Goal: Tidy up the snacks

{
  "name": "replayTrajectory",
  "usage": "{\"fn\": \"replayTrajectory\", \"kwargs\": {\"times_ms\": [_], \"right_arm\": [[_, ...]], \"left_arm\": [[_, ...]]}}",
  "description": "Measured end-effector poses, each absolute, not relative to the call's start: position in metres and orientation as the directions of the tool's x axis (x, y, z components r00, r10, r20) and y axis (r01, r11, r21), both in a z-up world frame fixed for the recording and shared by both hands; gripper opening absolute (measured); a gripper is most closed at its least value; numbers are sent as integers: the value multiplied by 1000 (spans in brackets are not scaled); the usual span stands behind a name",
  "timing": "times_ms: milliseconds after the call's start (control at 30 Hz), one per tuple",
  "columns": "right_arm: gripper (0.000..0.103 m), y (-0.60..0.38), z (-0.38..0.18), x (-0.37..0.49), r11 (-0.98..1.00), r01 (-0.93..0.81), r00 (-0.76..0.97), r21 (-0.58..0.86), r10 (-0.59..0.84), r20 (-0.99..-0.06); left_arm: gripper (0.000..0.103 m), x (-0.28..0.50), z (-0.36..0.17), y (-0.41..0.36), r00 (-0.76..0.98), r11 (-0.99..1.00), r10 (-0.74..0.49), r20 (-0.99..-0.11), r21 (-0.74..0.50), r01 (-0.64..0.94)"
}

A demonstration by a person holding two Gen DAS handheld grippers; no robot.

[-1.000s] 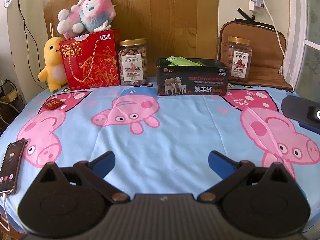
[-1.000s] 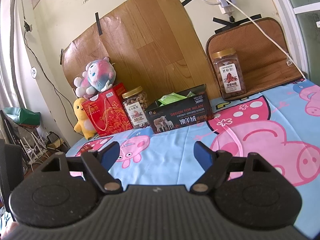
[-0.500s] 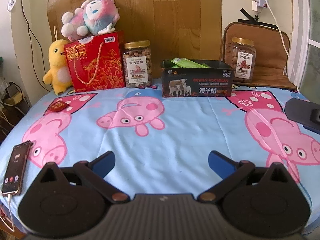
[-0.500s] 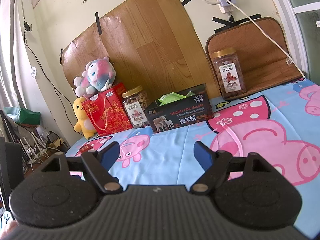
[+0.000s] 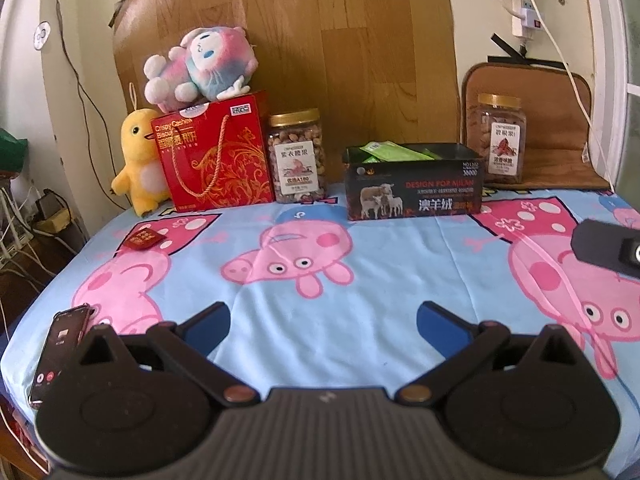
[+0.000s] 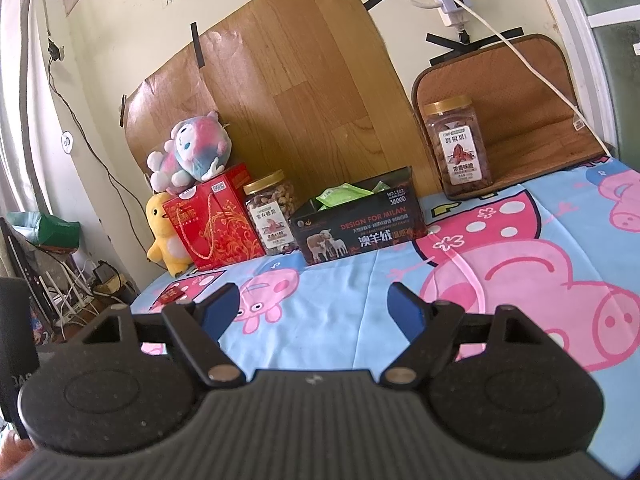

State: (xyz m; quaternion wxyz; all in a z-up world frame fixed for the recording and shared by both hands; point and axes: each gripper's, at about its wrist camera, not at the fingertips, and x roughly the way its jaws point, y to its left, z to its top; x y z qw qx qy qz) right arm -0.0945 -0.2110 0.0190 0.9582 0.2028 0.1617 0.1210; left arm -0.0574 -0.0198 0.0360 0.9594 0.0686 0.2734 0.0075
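Trouble, as I judge it, lies mostly in the distance and the clutter at the back. Both grippers hover empty over the near part of the table [image 5: 360,344], the left gripper [image 5: 323,320] and the right gripper [image 6: 314,304] each with their blue-tipped fingers spread wide apart, holding nothing. The snacks stand well away along the wall: a red biscuit gift box [image 5: 214,152] with a cord handle, a cashew jar [image 5: 297,156] just beside it, an open black carton [image 5: 414,184] holding green packets [image 5: 394,151], and a second nut jar [image 5: 502,138] on a brown mat [image 5: 536,128]. A small red packet [image 5: 143,239] lies alone on the cloth near the left edge.

The jars are tall, smooth clear plastic with gold lids; a grip too high or too light could let one slip or tip, and the cashew jar is so near the gift box that a finger may knock the box. A pink-and-blue plush toy [image 5: 200,66] sits on top of that box and could tumble if it is nudged. The cartoon-pig cloth looks soft and may bunch or drag under a pushed carton. A phone [image 5: 60,352] lies at the near left edge, close under the left gripper, and a low sweep could shove it off. The flat red packet offers little to pinch.
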Motion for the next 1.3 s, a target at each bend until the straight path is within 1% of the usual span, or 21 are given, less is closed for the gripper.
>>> {"fn": "replayTrajectory", "kwargs": {"times_ms": [267, 400, 533, 700, 867, 1000, 1300], "right_arm": [[83, -209, 17, -94, 893, -167, 914, 418, 299, -274], [83, -212, 15, -92, 892, -156, 910, 425, 297, -289], [83, -213, 16, -96, 895, -151, 912, 421, 290, -290], [83, -211, 15, -93, 896, -145, 910, 419, 288, -300], [83, -211, 14, -94, 895, -142, 908, 423, 288, -303], [83, -210, 14, -96, 896, -146, 911, 419, 287, -296], [83, -213, 12, -96, 893, -141, 911, 427, 286, -298]], "left_arm": [[103, -62, 44, -9, 875, 996, 56, -482, 83, -19], [103, -66, 47, -11, 887, 995, 73, -455, 97, -33], [103, -70, 48, -13, 884, 996, 27, -467, 85, 15], [103, -71, 50, -15, 863, 995, -41, -503, 54, 79], [103, -72, 51, -15, 856, 996, -43, -515, 45, 78], [103, -71, 50, -16, 837, 995, -80, -541, 13, 103], [103, -71, 46, -24, 811, 991, -108, -575, 4, 134]]}}
